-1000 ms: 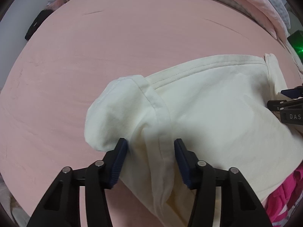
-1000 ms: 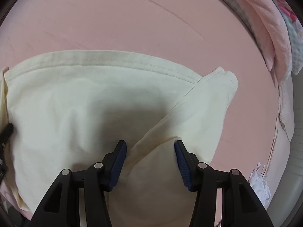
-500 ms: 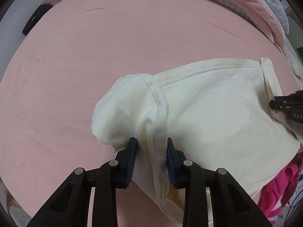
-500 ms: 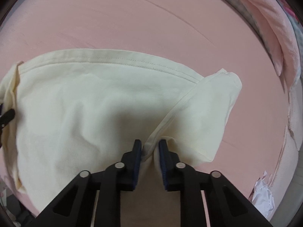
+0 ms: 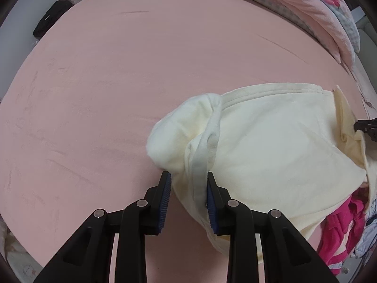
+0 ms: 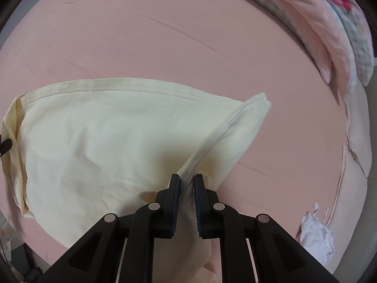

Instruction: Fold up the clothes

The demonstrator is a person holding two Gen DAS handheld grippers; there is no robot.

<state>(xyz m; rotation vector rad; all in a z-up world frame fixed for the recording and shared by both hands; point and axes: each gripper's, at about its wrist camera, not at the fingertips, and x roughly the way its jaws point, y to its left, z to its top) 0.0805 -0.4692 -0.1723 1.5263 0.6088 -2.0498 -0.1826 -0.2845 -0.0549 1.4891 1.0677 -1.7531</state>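
Observation:
A cream-coloured garment [image 5: 271, 146] lies on the pink bed sheet [image 5: 141, 70], its hem running along the far side. My left gripper [image 5: 187, 186] is shut on the garment's left edge, at a seam beside a rounded sleeve [image 5: 179, 129]. My right gripper [image 6: 186, 184] is shut on the right edge of the garment [image 6: 106, 136], pinching a fold below the other sleeve [image 6: 245, 120]. Both grips lift the cloth slightly off the sheet. The right gripper's tip shows at the right edge of the left wrist view [image 5: 367, 127].
Pink and patterned bedding [image 5: 306, 7] is piled along the far side of the bed. Bright pink clothes [image 5: 339, 224] lie at the near right corner. A crumpled white item [image 6: 315, 238] sits at the bed's right edge. A black bag [image 5: 51, 18] lies on the floor far left.
Both grippers closed from open onto the garment's side edges. They have since drawn back toward me, and the cloth has bunched and lifted a little between the fingers.

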